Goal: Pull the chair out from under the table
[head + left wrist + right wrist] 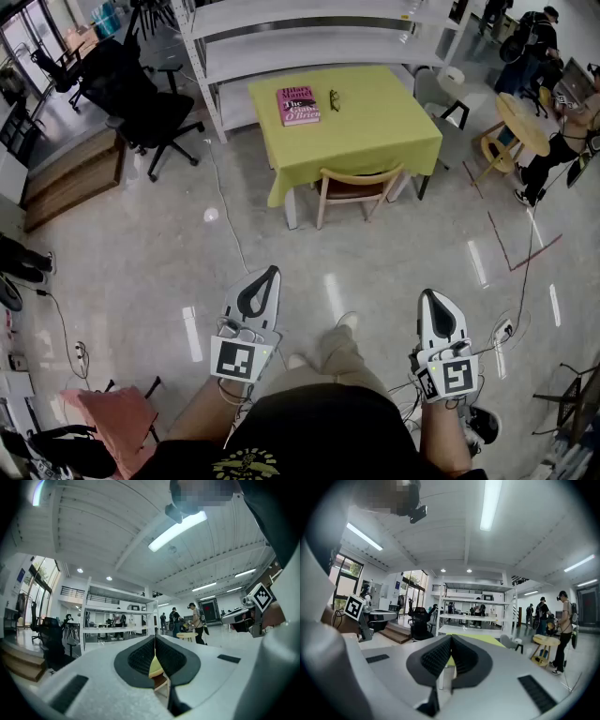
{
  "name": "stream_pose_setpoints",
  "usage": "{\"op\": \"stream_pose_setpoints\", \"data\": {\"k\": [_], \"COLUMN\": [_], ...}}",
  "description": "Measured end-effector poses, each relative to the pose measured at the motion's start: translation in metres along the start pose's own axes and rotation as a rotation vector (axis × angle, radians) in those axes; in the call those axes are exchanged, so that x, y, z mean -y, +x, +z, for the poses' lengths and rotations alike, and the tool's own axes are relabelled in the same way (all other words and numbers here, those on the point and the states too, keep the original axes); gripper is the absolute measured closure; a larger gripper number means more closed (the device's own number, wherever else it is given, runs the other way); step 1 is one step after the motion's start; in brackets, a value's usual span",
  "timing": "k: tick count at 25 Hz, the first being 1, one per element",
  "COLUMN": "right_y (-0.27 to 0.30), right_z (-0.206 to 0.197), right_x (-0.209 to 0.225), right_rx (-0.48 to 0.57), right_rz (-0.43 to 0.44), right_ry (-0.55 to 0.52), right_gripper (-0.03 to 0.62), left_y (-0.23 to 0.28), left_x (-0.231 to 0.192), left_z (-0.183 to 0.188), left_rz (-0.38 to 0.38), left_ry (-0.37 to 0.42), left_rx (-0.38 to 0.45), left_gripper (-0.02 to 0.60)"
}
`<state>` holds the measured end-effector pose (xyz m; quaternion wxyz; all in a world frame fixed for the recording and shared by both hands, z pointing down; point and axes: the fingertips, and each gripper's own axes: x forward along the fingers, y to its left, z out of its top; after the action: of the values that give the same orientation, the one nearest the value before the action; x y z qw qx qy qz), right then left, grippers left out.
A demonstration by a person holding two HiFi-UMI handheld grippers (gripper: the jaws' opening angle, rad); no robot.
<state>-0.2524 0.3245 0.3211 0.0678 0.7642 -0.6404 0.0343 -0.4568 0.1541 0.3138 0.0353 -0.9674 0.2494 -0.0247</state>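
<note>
Overhead, the chair point(358, 187) sits tucked under the table point(375, 122), well ahead of the left gripper point(271, 272) and right gripper point(428, 296); each gripper's view shows jaws pressed together, empty. Likely approaching: step closer, then open them

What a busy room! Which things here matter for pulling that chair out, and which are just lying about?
For the job: wooden chair, pushed under the yellow table; left gripper and right gripper, both shut, empty.

Lying about: red book and glasses on that table; black office chair; white shelving; small round table.
</note>
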Motion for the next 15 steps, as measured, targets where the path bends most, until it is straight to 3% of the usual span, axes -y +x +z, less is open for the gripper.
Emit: {"op": "stream_pose_setpoints", "data": {"k": [5,15], "right_y": [0.029,0.092], "right_z": [-0.002,-0.008], "right_x": [0.029,0.078], "right_rx": [0.024,0.026], "right_rz": [-0.021,0.034], "right_ry": [-0.059,-0.014], "right_gripper": [0.583,0.583], "left_y": [0.037,0.122], "left_x": [-0.003,-0.008], "left_z": [-0.001,0.007], "left_rz": [-0.002,-0.006], "left_ry": [0.004,-0.001], "left_rx": [0.004,0.043], "left_gripper": [0.571,0.571]}}
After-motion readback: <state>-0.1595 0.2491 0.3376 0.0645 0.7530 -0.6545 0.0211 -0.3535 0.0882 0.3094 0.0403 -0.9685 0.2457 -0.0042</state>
